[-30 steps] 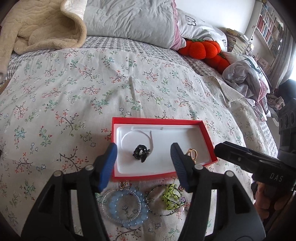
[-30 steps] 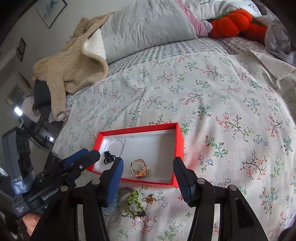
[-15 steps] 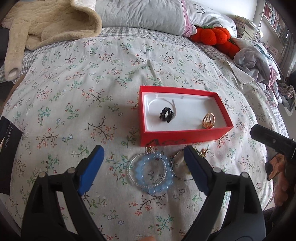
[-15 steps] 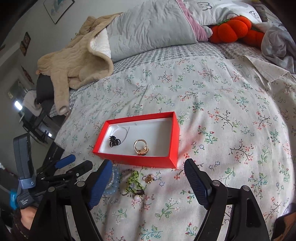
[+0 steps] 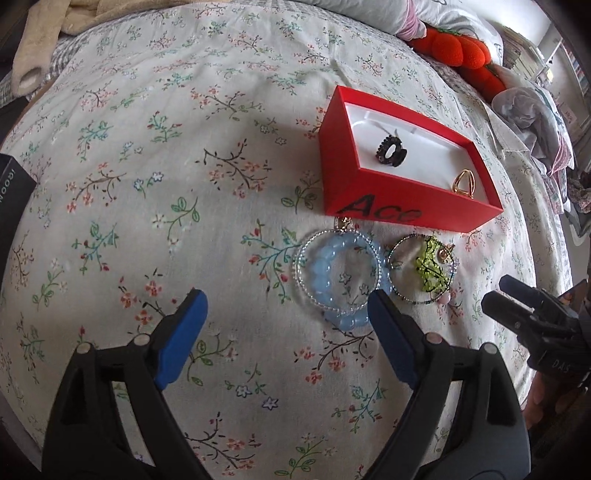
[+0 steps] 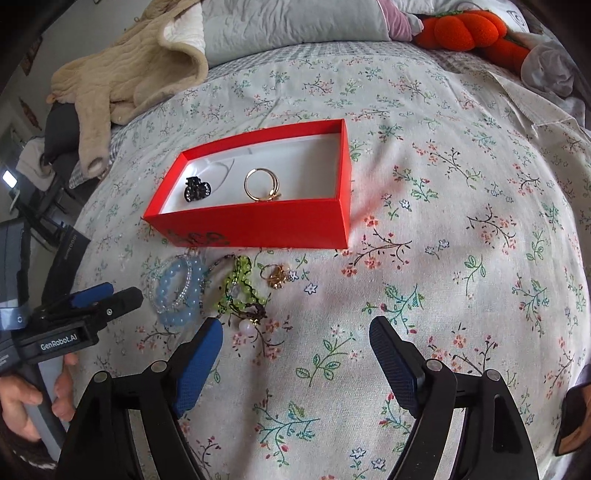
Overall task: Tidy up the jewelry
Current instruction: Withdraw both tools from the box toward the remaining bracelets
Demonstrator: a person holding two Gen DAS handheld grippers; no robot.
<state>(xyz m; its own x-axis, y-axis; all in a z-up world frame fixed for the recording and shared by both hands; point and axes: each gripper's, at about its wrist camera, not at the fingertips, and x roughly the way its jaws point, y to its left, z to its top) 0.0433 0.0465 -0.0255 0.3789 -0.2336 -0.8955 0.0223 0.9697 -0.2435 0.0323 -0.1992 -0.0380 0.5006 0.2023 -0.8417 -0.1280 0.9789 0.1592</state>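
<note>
A red box [image 5: 406, 206] [image 6: 258, 221] with a white lining lies on the floral bedspread. Inside are a black ring [image 5: 390, 151] [image 6: 197, 189] and a gold ring [image 5: 464, 182] [image 6: 263, 184]. In front of the box lie a blue bead bracelet [image 5: 321, 266] [image 6: 173, 284], a green bead bracelet [image 5: 430, 266] [image 6: 240, 284] and a small gold charm [image 6: 277, 277]. My left gripper [image 5: 284, 299] is open and empty, its right finger at the blue bracelet's near edge. My right gripper [image 6: 295, 328] is open and empty, just right of the green bracelet.
A beige fleece garment [image 6: 122, 74] and a grey pillow [image 6: 291, 26] lie at the bed's head. An orange plush [image 6: 465, 29] and crumpled clothes [image 5: 532, 114] are on the right. A black box [image 5: 11, 188] sits at the bed's left edge.
Both grippers have opened wider, sunk toward the bedspread and tilted further down. The bracelets, once hidden behind the fingers, now lie in plain view ahead of them.
</note>
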